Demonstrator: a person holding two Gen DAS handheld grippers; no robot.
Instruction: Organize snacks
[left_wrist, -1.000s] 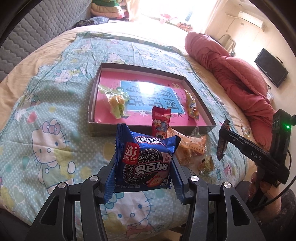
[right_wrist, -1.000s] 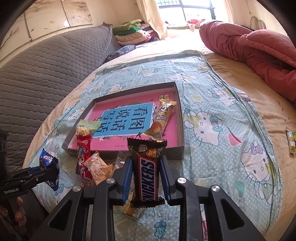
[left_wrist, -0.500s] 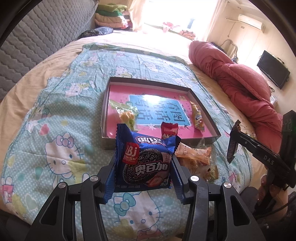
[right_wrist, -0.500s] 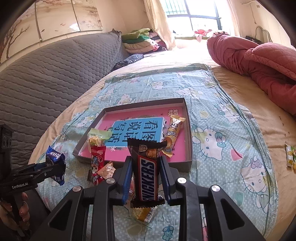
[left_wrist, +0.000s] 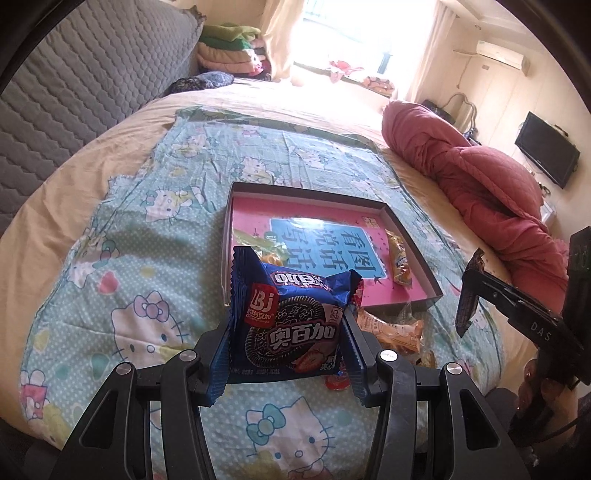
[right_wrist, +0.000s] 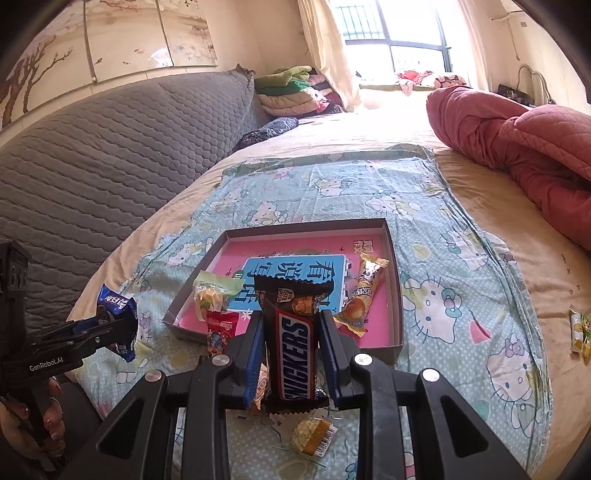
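Note:
My left gripper (left_wrist: 286, 332) is shut on a blue cookie packet (left_wrist: 288, 325), held above the bed in front of the box; it also shows in the right wrist view (right_wrist: 118, 321). My right gripper (right_wrist: 291, 347) is shut on a Snickers bar (right_wrist: 293, 347), held upright before the box's near wall; its end shows in the left wrist view (left_wrist: 466, 299). The shallow pink-bottomed box (left_wrist: 417, 258) (right_wrist: 395, 280) lies on the bed and holds a yellow snack (left_wrist: 399, 258) (right_wrist: 364, 295) and a green-wrapped snack (right_wrist: 212, 291).
Loose snacks lie in front of the box: an orange packet (left_wrist: 391, 328), a red packet (right_wrist: 221, 328), a small wrapped candy (right_wrist: 314, 432). A yellow packet (right_wrist: 580, 332) lies far right. A red quilt (right_wrist: 517, 147) is bunched at the right, a grey headboard (right_wrist: 110, 155) left.
Both grippers have pulled back and risen with their snacks; the box looks smaller and farther in both views. The grips have not changed.

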